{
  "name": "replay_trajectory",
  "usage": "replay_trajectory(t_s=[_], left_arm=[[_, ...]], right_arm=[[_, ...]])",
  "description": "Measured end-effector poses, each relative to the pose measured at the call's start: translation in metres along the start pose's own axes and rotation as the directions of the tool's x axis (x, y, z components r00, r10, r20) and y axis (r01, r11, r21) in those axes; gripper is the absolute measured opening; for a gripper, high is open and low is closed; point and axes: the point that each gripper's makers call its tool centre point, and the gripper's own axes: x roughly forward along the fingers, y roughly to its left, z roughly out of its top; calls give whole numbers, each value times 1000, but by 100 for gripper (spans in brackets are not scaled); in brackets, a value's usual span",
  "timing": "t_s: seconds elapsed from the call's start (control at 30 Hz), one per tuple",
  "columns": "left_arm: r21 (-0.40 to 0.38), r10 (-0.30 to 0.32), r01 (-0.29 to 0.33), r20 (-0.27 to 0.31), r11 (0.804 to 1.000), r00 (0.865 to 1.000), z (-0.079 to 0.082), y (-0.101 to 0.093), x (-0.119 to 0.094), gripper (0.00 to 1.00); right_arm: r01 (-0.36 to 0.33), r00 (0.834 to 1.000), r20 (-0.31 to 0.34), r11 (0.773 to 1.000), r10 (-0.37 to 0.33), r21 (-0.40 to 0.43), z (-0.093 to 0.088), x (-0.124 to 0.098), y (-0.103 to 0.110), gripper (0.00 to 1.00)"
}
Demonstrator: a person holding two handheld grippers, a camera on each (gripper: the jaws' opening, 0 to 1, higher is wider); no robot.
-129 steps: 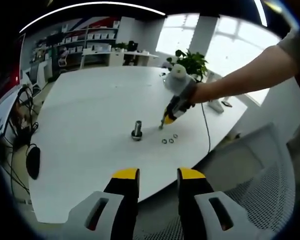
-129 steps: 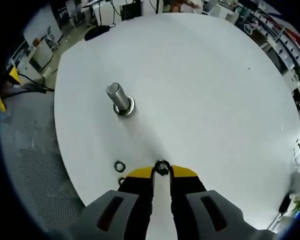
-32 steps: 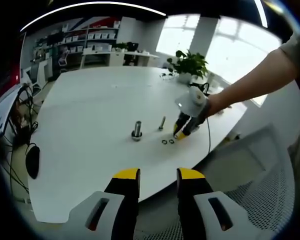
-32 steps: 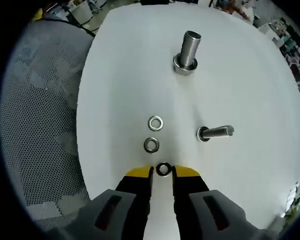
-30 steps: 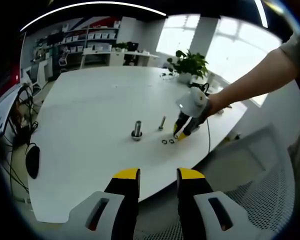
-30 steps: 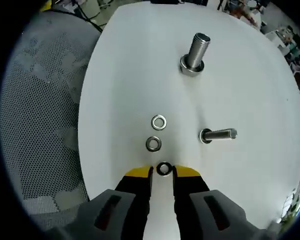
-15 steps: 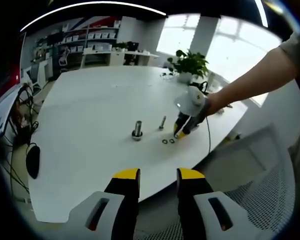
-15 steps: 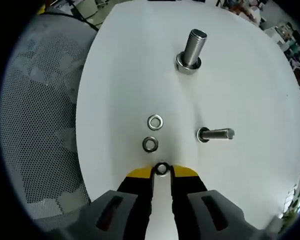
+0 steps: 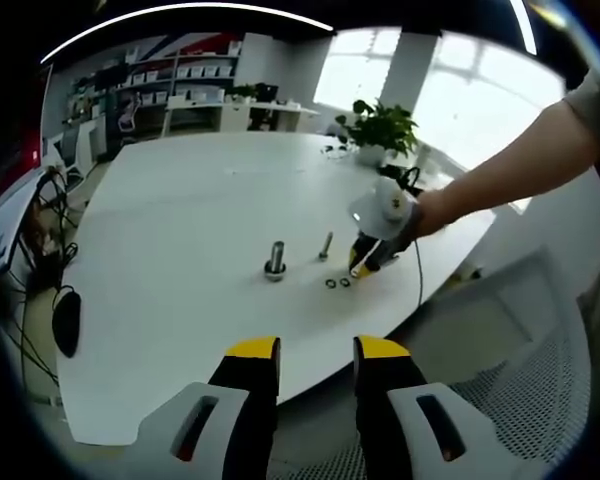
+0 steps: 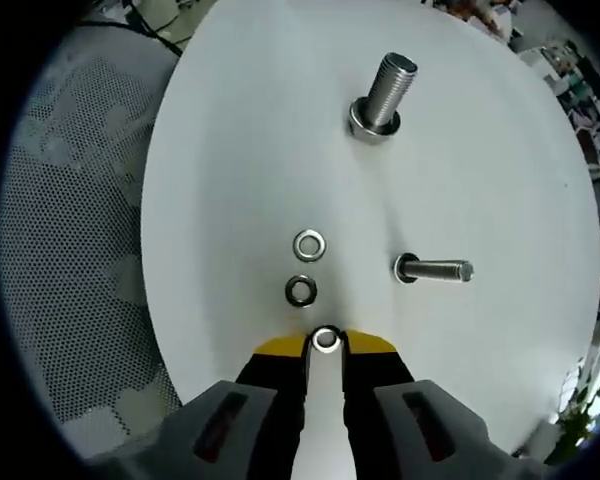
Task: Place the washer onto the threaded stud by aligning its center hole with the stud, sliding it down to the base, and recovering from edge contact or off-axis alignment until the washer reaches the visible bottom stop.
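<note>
Washer (image 10: 326, 339): a small metal ring, pinched between the yellow tips of the right gripper (image 10: 326, 345) at lower centre of the right gripper view; the fingers (image 10: 280, 352) are narrow, closed on its rim. The gripper points down at the white desk (image 10: 240, 130), near its edge.

Two loose washers (image 10: 305, 268) lie flat on the desk just above the held one, one above the other. To their right stands a thin threaded stud (image 10: 435, 270) on its base, leaning toward the frame's right. A thicker stud (image 10: 382, 95) with a ring at its foot stands at upper centre, well apart.

In the left gripper view, the left gripper (image 9: 315, 365) sits at bottom centre, off the desk edge, fingers (image 9: 254, 368) parted with nothing between them. A person's forearm (image 9: 510, 165) reaches in from the upper right.
</note>
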Motion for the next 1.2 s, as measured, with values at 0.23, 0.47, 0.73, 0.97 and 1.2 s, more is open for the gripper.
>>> replay_trajectory(t_s=[0.23,0.47,0.73,0.97,1.2], left_arm=[[1,-1,1,1,1000,1000,0,0,0,27],[-1,-1,1,5,1000,1000,1,1,0,27],[2,-6,6,7,1000,1000,2,-1,0,27],[2,-7,7,8,1000,1000,1,-1,0,27],[2,-12,12,13,1000,1000,3,-2,0,27]], right_arm=[[8,998,56,996,-13,91,-2,-3,-3,14],[-4,996,88,972,-18,234,-2,-6,-9,14],[-17,982,183,931,-54,364,11,-27,-32,14],[-11,975,209,917,-78,398,17,-33,-43,14],[4,971,219,923,-96,386,21,-42,-48,14]])
